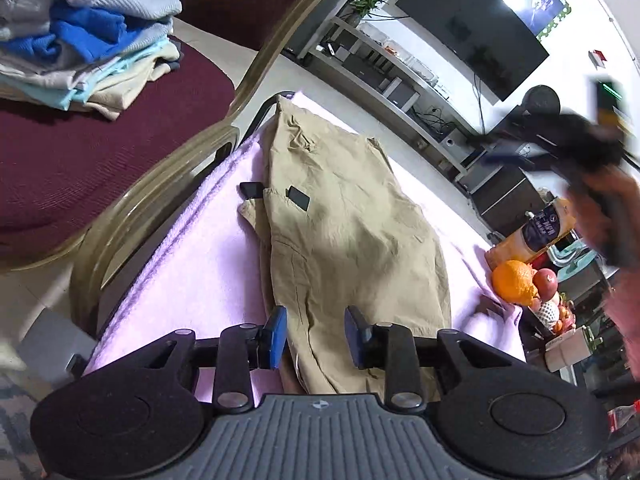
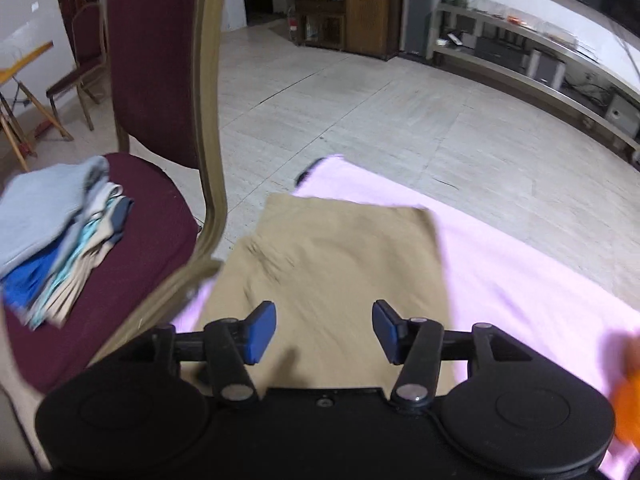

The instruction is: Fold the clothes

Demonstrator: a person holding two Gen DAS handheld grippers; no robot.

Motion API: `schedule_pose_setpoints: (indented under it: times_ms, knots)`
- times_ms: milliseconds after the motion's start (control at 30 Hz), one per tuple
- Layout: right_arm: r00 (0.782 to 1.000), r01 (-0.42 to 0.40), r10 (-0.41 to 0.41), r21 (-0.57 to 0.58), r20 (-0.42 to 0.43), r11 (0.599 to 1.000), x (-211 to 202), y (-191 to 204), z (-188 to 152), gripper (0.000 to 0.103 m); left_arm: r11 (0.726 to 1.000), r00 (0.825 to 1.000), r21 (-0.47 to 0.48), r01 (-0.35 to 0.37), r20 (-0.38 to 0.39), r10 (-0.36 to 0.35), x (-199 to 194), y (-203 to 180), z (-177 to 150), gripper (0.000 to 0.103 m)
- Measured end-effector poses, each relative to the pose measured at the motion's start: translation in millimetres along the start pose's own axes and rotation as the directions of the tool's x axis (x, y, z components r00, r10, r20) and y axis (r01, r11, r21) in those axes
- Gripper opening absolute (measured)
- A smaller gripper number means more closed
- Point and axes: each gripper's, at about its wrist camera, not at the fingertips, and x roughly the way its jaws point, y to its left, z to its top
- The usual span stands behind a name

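- Two grippers hover over one pair of khaki trousers (image 1: 352,216), both with jaws spread apart and nothing between the blue pads.
- Those trousers lie folded on a pink towel (image 1: 200,264) that covers the work surface, running lengthwise from the near edge toward the far end.
- In the left wrist view the left gripper (image 1: 315,336) sits above the near end of the trousers, which pass under the gap between its fingers; whether the pads touch the cloth cannot be told.
- A dark tag (image 1: 299,198) shows on the trousers toward their left edge.
- In the right wrist view the right gripper (image 2: 324,332) is over the near part of the same garment (image 2: 332,264), the picture blurred.
- The right gripper also appears in the left wrist view as a dark blurred shape (image 1: 576,148) high at the right, held in a hand (image 1: 616,216), well apart from the trousers.
- A maroon chair (image 1: 80,168) stands just beside the towel's left edge, carrying a stack of folded clothes (image 1: 84,36) in grey, blue, pale teal and beige.
- At the towel's right edge sit an orange (image 1: 514,282), other fruit and a bottle (image 1: 544,232).
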Motion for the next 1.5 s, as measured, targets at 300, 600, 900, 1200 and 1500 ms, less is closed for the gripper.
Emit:
schedule_pose_setpoints:
  times_ms: [300,600,900,1200,1500]
  knots:
    - [0.994,-0.082,0.097,0.256,-0.047,0.963,-14.7,-74.3,-114.1,0.033,0.994,0.998,0.090,-0.055,-0.019,0.057,24.3,-37.7,-6.3,0.009]
    - [0.957,-0.278,0.290,0.241,-0.013,0.930,82.5,-44.1,-160.7,0.016,0.907,0.935,0.235,-0.349,0.029,0.352,108.6,-43.8,9.9,0.005]
    - [0.985,-0.156,0.172,0.501,0.015,0.851,60.2,-128.7,-200.2,0.007,0.922,0.944,0.209,-0.325,0.024,0.328,74.8,-40.8,15.0,0.008]
    - [0.942,-0.336,0.301,0.390,0.149,0.857,43.6,-117.3,-147.0,0.011,0.904,0.987,0.399,-0.151,0.004,0.163,108.5,-109.4,35.8,0.009]
    - [0.864,-0.436,0.501,0.423,-0.050,0.794,155.6,-80.9,-118.9,0.005,0.944,0.980,0.311,-0.107,-0.125,0.152,176.4,-73.8,38.9,0.013]
